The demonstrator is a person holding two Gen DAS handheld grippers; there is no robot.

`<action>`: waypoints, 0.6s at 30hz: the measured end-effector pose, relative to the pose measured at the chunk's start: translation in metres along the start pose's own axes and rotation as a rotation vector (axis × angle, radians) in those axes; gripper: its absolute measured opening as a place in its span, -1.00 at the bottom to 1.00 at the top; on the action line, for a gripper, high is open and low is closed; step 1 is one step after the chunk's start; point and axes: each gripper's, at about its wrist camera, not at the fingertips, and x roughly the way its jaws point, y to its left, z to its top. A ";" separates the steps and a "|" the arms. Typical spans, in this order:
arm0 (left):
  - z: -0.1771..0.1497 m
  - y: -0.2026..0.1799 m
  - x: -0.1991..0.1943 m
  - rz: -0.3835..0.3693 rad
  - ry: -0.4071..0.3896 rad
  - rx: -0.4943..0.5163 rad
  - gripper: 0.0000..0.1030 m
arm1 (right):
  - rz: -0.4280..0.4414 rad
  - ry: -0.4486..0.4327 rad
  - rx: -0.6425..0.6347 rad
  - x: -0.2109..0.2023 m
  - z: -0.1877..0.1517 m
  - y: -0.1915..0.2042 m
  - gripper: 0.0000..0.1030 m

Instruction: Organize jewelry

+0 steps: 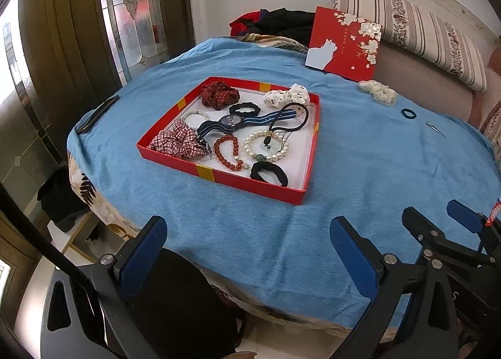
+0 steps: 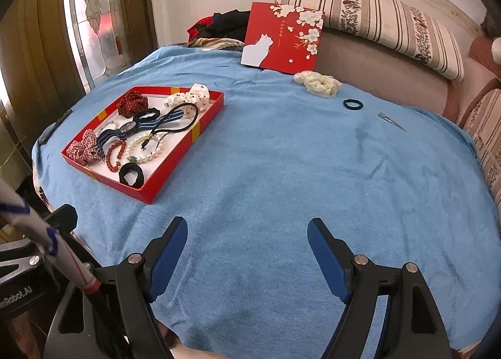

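- Tray [image 1: 219, 176] on bench [image 2: 281, 171]: holds scrunchies, bead bracelet [image 1: 227, 152], pearl bracelet [image 1: 267, 147], watch [image 1: 231, 122], black ties.
- Tray lies ahead of left gripper [image 1: 250, 243], ahead-left of right gripper [image 2: 247, 244].
- White scrunchie [image 2: 317, 83], tie [image 2: 353, 104], clip [image 2: 391, 121] far ahead-right of right jaws, outside tray.
- Both jaws wide apart, holding nothing, low above near bench edge.

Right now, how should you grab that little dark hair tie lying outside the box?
Probably from straight above. The dark hair tie lies flat on the blue cloth, a thin ring. Put one finger inside, one outside, and pinch the near side of its band with the right gripper.
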 end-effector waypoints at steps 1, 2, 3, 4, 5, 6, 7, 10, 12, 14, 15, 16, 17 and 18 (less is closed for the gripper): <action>0.000 -0.001 -0.001 -0.003 -0.004 -0.001 1.00 | 0.002 -0.001 0.000 0.000 0.000 -0.001 0.61; -0.001 -0.002 -0.003 -0.005 -0.008 -0.003 1.00 | 0.004 -0.002 0.000 -0.001 -0.001 -0.001 0.61; -0.001 -0.004 -0.005 -0.005 -0.015 -0.005 1.00 | 0.005 -0.003 0.000 -0.001 -0.002 -0.002 0.62; -0.001 -0.004 -0.007 -0.005 -0.020 -0.008 1.00 | 0.007 -0.004 -0.001 -0.002 -0.003 -0.004 0.62; 0.000 -0.005 -0.009 -0.005 -0.026 -0.010 1.00 | 0.008 -0.005 0.000 -0.002 -0.004 -0.005 0.62; 0.000 -0.006 -0.010 -0.005 -0.030 -0.011 1.00 | 0.010 -0.008 0.002 -0.003 -0.005 -0.007 0.62; 0.000 -0.007 -0.012 -0.004 -0.035 -0.009 1.00 | 0.012 -0.009 0.006 -0.003 -0.005 -0.009 0.62; 0.000 -0.013 -0.016 0.001 -0.042 0.000 1.00 | 0.019 -0.017 0.022 -0.006 -0.006 -0.015 0.62; -0.001 -0.018 -0.016 0.001 -0.040 0.007 1.00 | 0.020 -0.022 0.032 -0.007 -0.006 -0.019 0.62; -0.002 -0.022 -0.015 0.001 -0.034 0.016 1.00 | 0.021 -0.024 0.043 -0.008 -0.007 -0.023 0.63; -0.002 -0.024 -0.015 0.000 -0.030 0.022 1.00 | 0.021 -0.024 0.048 -0.009 -0.007 -0.025 0.63; -0.003 -0.026 -0.015 0.000 -0.029 0.025 1.00 | 0.021 -0.025 0.050 -0.009 -0.008 -0.026 0.63; -0.004 -0.028 -0.015 0.001 -0.027 0.031 1.00 | 0.019 -0.025 0.053 -0.009 -0.008 -0.027 0.64; -0.004 -0.029 -0.014 0.001 -0.025 0.037 1.00 | 0.019 -0.026 0.054 -0.010 -0.009 -0.028 0.64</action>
